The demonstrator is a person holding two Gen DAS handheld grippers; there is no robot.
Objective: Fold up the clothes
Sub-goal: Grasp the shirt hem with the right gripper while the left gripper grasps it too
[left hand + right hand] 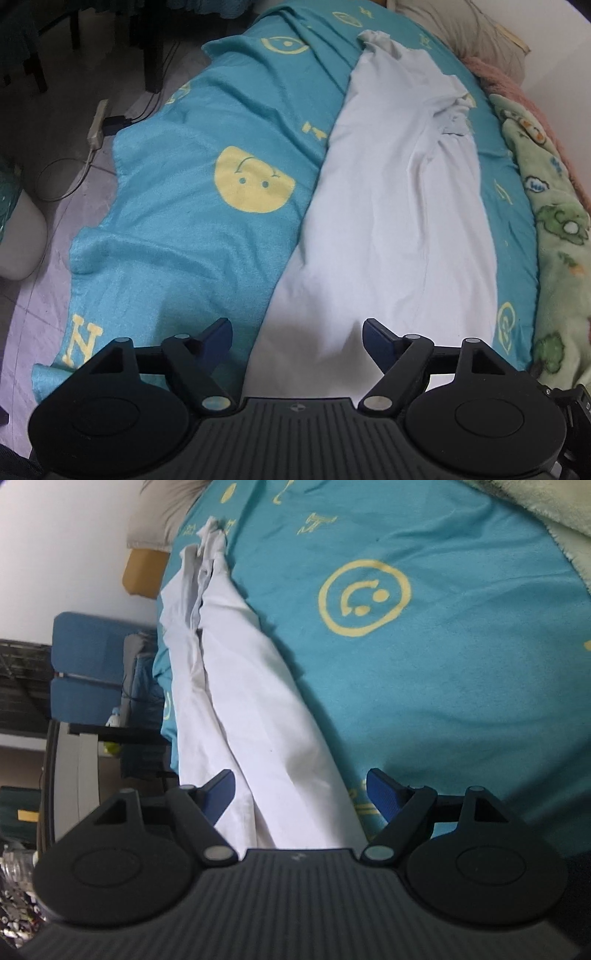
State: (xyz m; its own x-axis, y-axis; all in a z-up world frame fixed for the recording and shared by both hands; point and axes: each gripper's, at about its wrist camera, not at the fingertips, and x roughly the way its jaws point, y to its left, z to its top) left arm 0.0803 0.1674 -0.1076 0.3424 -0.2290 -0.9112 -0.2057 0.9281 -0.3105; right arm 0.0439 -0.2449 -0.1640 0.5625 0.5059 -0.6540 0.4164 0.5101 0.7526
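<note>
While both tongs (297, 338) (300, 788) gape wide and empty, the white garment (399, 221) lies beneath them.

my left gripper (297, 334) is matte black plastic, with a ribbed, ridged plate at its centre bearing a tiny round mark, and a large round disc with a raised inner circle on either side. angled black link arms run forward from silver-grey pivot pins to two short fingers (376, 338) faced with ribbed dark blue pads. my right gripper (301, 786) looks the same: black discs, ribbed plate, silver pins, triangular cut-outs in the outer brackets, and brighter blue ribbed pads (380, 792).
</note>
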